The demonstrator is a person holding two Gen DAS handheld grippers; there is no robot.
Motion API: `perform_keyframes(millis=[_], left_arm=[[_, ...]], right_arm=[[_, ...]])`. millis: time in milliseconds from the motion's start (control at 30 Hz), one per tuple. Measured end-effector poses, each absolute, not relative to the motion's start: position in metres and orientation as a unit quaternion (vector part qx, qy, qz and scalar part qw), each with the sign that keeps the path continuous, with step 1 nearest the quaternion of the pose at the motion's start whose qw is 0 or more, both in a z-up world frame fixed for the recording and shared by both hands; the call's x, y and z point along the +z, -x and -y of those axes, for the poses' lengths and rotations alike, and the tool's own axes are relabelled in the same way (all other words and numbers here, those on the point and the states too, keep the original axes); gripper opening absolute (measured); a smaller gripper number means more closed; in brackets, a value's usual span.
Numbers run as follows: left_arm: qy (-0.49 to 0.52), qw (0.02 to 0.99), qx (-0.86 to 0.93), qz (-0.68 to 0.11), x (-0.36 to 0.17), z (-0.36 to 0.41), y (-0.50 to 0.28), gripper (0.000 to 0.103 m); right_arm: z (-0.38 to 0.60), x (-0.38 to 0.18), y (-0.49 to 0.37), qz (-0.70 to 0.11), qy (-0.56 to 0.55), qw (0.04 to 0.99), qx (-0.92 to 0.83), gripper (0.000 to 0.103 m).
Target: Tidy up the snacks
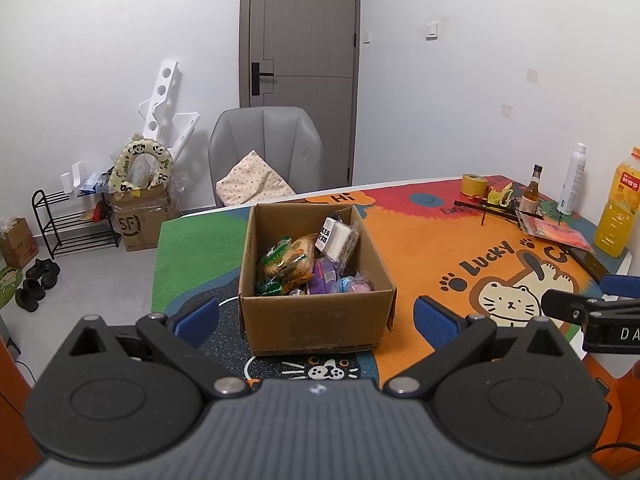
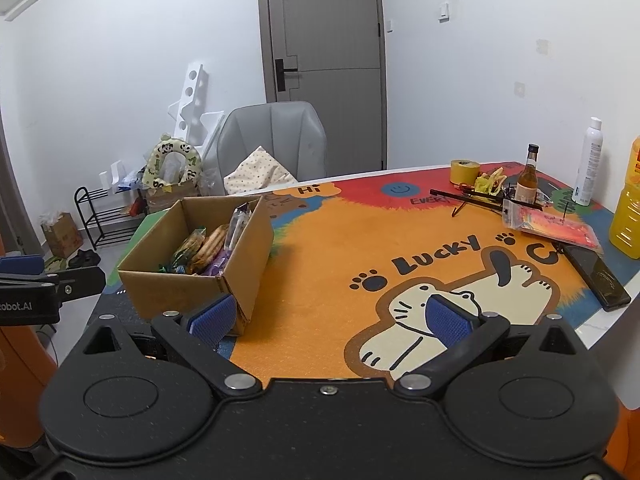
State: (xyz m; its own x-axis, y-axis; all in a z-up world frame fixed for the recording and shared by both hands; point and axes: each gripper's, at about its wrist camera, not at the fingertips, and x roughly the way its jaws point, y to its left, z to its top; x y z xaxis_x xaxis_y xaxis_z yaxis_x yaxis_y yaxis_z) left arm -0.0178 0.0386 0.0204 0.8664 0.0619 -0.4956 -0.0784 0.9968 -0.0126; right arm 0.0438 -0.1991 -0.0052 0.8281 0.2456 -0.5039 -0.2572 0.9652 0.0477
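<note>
An open cardboard box (image 1: 316,312) (image 2: 244,248) stands on the colourful cat-print table mat (image 1: 460,248) (image 2: 340,248). It holds several packaged snacks: a green biscuit pack (image 1: 280,260) (image 2: 188,250), a clear wrapped cake (image 1: 336,236), purple (image 1: 324,276) and pink packets (image 1: 358,284). My left gripper (image 1: 316,322) is open just in front of the box, its blue pads on either side of the near wall, holding nothing. My right gripper (image 2: 330,318) is open and empty over the mat, to the right of the box.
At the table's far right lie a tape roll (image 2: 464,172), a brown bottle (image 2: 528,180), a white spray can (image 2: 588,164), an orange juice bottle (image 2: 630,216), a red packet (image 2: 552,224) and a black phone (image 2: 596,276). A grey chair (image 1: 266,152) stands behind the table.
</note>
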Motion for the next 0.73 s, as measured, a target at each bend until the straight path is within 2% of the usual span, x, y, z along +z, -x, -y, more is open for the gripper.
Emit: perform_keyframes(millis=[733], left_arm=[[0.024,0.968,0.032,-0.249,0.0248,-0.0386,0.0190,0.103]], right_arm=[[0.2021,-0.0058,-0.0443,-0.262,0.009,0.957,0.126,0.103]])
